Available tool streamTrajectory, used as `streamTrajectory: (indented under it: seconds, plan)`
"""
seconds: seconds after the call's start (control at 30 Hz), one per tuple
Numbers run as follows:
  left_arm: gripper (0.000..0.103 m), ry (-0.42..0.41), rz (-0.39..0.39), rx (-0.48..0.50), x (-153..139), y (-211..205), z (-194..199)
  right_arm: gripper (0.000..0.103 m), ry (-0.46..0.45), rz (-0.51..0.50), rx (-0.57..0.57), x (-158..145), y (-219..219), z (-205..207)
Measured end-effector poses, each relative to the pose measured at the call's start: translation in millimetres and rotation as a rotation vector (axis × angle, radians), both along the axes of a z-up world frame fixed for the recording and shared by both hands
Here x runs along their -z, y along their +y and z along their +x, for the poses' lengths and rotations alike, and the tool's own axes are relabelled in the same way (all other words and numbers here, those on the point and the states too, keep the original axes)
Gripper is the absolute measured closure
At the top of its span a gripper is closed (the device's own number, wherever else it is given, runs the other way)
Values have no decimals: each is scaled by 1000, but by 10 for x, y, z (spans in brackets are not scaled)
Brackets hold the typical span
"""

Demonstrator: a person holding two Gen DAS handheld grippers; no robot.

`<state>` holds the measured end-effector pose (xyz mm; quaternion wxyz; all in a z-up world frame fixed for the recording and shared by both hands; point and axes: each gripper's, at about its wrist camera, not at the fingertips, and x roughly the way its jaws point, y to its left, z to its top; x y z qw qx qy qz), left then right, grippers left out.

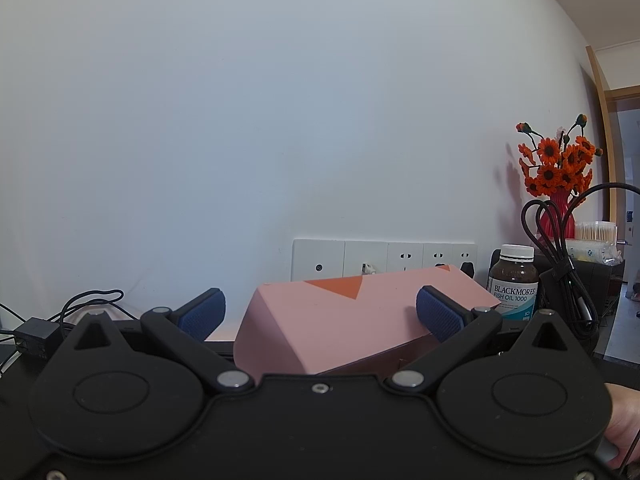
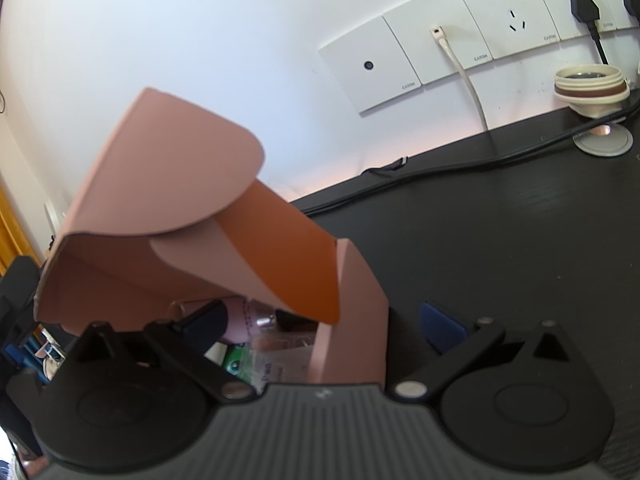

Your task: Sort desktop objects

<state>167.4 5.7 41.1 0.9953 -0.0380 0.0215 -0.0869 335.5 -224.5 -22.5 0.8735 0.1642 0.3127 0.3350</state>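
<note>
A pink cardboard box (image 1: 320, 332) with orange triangles lies tilted on the black desk, between the fingers of my left gripper (image 1: 322, 314). That gripper is open, its blue pads (image 1: 204, 314) spread wide to either side of the box. In the right wrist view the same pink box (image 2: 160, 200) stands with its flaps raised and an orange inner flap (image 2: 288, 256) hanging over the opening. My right gripper (image 2: 324, 324) is open and straddles the box's side wall (image 2: 356, 320), with the left finger inside and the right outside. Small packaged items (image 2: 244, 344) lie inside.
A fish oil bottle (image 1: 514, 284), a bundled black cable (image 1: 560, 248), a red vase of orange flowers (image 1: 560, 176) and cotton swabs (image 1: 596, 232) stand at right. Wall sockets (image 2: 440, 48) line the wall. A black cable (image 2: 480, 160) and a jar (image 2: 590, 88) sit on the desk (image 2: 520, 240).
</note>
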Motion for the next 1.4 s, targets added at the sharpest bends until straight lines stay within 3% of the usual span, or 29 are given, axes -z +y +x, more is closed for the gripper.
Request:
streamTrajectory:
  seconds: [1.4]
  plan:
    - [0, 0, 1, -2, -17, -8, -24, 1, 0, 1, 0, 5, 7, -1]
